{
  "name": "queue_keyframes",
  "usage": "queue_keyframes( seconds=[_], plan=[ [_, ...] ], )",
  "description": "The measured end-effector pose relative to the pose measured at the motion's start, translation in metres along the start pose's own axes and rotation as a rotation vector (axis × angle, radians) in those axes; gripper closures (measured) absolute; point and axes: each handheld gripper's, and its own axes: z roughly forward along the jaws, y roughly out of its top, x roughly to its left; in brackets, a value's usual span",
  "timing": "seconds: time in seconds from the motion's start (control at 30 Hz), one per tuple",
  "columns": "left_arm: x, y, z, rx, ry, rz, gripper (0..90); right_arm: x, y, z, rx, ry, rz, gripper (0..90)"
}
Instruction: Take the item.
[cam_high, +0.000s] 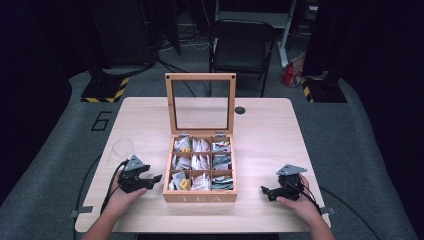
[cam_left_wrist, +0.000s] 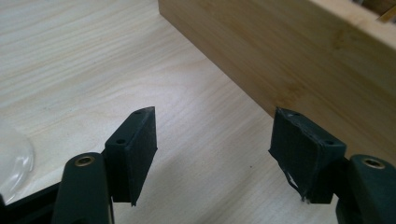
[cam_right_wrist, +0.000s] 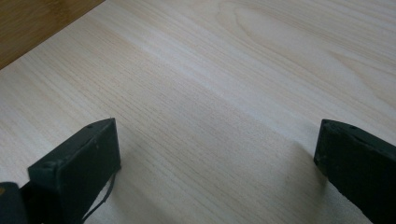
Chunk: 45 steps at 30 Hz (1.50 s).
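On the tabletop (cam_high: 270, 130) a wooden tea box (cam_high: 200, 197) stood lid-up, its compartments full of tea bags (cam_high: 201, 162) — none lifted out yet. Left gripper (cam_high: 155, 178) and right gripper (cam_high: 264, 189) rested beside it, fingers apart and empty — work apparently unstarted.

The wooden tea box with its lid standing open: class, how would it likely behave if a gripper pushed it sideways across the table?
The tea box would probably slide rather than tip: its base is wide, low and flat on the table. The upright glass-paned lid could swing on its hinges if jolted. The loose tea packets look light, so they may shift within their compartments.
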Motion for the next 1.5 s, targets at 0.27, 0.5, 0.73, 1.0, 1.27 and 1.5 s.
queue_keyframes(
  seconds=[0.27,0.5,0.73,1.0,1.27,1.5],
  plan=[
    [-0.005,0.005,-0.01,-0.027,0.003,-0.017,33.4,0.0,0.0,0.0,-0.002,-0.002,0.0,0.0],
    [-0.008,0.008,-0.015,-0.015,-0.002,0.0,34.8,0.0,0.0,0.0,0.0,-0.001,0.0,0.0],
    [-0.013,0.015,-0.021,-0.031,-0.008,-0.014,34.8,0.0,0.0,0.0,0.0,-0.001,0.001,0.0],
    [-0.02,0.029,-0.027,-0.039,-0.009,0.008,35.5,0.0,0.0,0.0,-0.002,-0.002,0.0,0.0],
    [-0.026,0.042,-0.033,-0.05,-0.02,0.002,36.4,0.0,0.0,0.0,-0.001,-0.001,0.0,0.0],
    [-0.028,0.046,-0.033,-0.053,-0.035,-0.006,38.9,0.0,0.0,0.0,-0.002,-0.002,0.001,0.0]
  ],
)
